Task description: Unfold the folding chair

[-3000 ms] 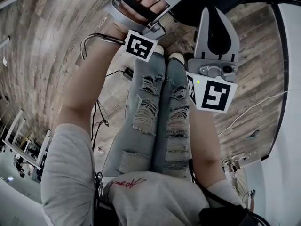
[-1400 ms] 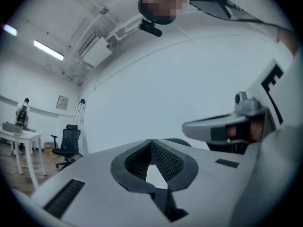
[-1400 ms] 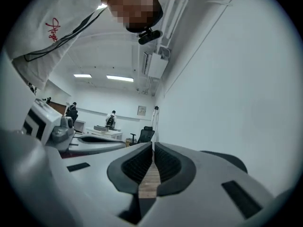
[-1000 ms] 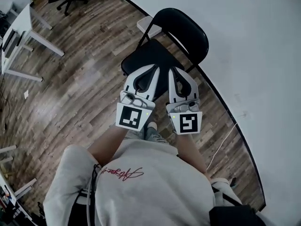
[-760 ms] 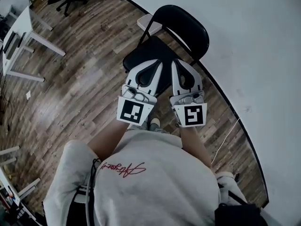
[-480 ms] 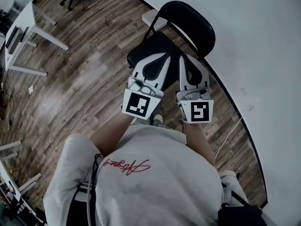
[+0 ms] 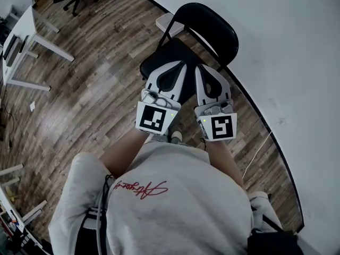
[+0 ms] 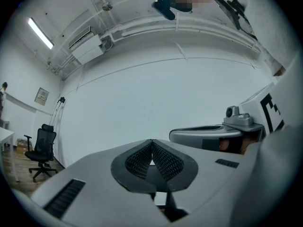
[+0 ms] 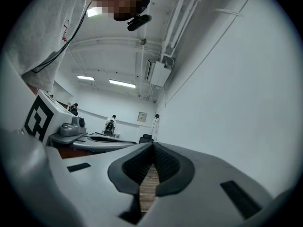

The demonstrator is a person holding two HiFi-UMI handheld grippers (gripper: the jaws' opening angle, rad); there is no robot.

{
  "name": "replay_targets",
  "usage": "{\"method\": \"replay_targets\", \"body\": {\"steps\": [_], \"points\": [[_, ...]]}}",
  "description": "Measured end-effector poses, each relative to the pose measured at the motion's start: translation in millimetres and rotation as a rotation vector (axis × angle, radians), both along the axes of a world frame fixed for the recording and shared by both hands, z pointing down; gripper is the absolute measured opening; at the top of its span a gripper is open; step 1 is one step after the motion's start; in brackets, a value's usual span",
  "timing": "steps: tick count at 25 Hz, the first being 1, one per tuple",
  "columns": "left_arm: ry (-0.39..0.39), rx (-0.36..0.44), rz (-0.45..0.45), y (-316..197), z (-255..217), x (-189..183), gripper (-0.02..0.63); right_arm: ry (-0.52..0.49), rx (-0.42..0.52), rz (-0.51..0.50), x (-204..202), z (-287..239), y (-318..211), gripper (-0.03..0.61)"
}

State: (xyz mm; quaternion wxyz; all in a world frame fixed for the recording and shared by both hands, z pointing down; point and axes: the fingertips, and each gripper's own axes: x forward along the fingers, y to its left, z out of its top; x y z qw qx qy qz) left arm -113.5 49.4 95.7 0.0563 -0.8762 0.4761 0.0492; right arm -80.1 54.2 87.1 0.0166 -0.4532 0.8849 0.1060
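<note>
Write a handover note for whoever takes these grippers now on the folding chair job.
Left gripper: shut, empty. Right gripper: shut, empty. Both are held side by side above the folding chair in the head view; neither grips it.
Chair: by the white wall, seat down, backrest up.
Done: chair looks unfolded.
Left: probably nothing; perhaps check it stands firm.

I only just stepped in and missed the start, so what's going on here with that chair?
A person stands over a black folding chair beside the white wall, with a gripper in each hand. The chair already stands unfolded, its seat down. The left gripper and the right gripper hang side by side above the seat, both shut with nothing between their jaws. Neither appears to touch the chair.
</note>
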Motion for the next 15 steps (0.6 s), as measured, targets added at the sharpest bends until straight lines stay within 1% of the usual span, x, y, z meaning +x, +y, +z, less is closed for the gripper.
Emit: {"method": "replay_targets", "body": {"steps": [5, 10, 15], "points": [[-0.038, 0.011, 0.019, 4.4, 0.0, 4.4, 0.017, -0.001, 0.006, -0.008, -2.0, -0.9, 3.6, 0.016], [-0.036, 0.017, 0.011, 8.7, -2.1, 2.5, 0.017, -0.013, 0.01, -0.006, -6.1, -3.7, 7.7, 0.017], [-0.031, 0.012, 0.0, 8.8, -2.3, 3.6, 0.017, -0.006, 0.014, 0.001, -1.9, -4.1, 10.4, 0.017]]}}
